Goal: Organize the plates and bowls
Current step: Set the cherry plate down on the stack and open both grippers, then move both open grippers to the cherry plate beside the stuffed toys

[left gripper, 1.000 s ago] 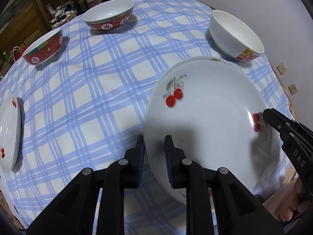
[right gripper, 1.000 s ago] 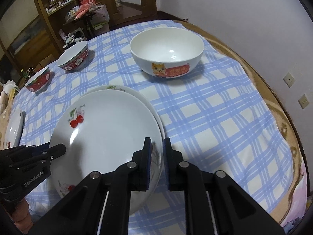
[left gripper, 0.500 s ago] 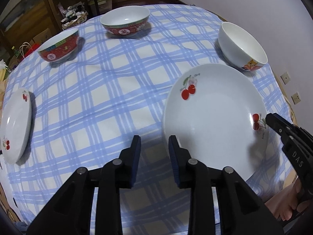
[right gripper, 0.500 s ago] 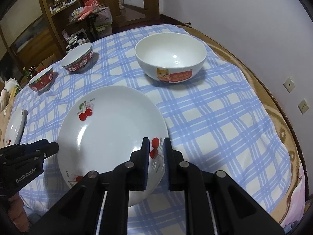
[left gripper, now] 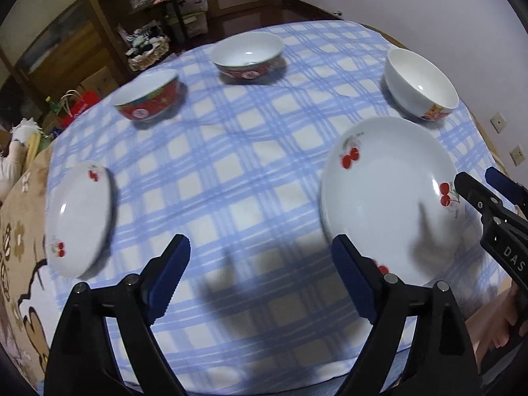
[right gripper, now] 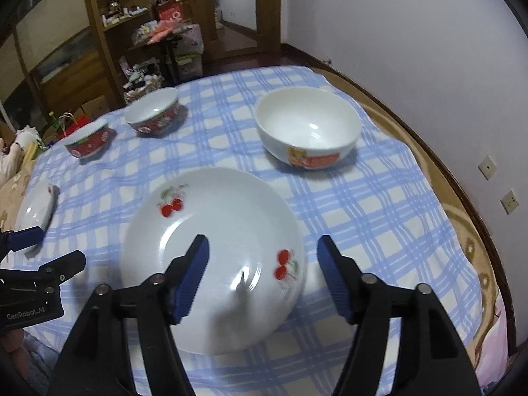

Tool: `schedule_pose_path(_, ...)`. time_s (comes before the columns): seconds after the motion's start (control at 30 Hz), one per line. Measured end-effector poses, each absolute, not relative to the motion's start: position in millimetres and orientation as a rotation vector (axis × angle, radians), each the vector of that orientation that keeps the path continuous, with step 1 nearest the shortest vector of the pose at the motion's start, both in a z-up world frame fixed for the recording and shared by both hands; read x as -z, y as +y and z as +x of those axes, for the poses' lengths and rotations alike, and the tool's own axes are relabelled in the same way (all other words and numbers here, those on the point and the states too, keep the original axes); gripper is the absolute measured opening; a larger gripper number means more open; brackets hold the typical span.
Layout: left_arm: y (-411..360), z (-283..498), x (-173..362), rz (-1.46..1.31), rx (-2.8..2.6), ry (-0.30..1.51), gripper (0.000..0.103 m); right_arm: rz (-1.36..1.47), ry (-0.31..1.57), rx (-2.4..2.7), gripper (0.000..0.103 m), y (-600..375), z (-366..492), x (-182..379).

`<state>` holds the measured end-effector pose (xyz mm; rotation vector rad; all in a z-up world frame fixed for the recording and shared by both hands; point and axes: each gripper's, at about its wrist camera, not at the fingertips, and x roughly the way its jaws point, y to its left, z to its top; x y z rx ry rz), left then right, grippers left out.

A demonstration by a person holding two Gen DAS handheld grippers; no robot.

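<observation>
- While both jaws are opening with nothing between them, the big round white cherry-print ceramic plate (right gripper: 211, 250) lies on the checked surface (left gripper: 231, 171) below the right gripper (right gripper: 262, 275).
- Beyond the left gripper (left gripper: 260, 277), the smaller white cherry plate (left gripper: 79, 221) overhangs the edge; a careless nudge could tip it off.

Ahead of the hand-held gripper, a blue-and-white checked tablecloth (right gripper: 379, 204) drapes the round worktop (right gripper: 455, 178). Beyond its far edge stands a wooden shelf unit (right gripper: 99, 26), cluttered, with a red paper bag (left gripper: 81, 107) on the floor nearby. Off right, two wall sockets (right gripper: 510, 200) sit on the pale wall (right gripper: 396, 16).
</observation>
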<state>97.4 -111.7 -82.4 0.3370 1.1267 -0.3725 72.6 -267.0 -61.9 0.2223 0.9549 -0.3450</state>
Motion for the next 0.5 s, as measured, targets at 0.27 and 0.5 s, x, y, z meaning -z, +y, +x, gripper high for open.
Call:
schedule_pose_path(0.27,-67,101,54,0.354,0.283,1.079,0.086,0.229,0.856,0.281,0.103,-241,80,36)
schedule_pose_path(0.5,-25,105,36,0.335,0.216,1.04,0.086,0.205,0.816,0.231,0.103,-218,93,17)
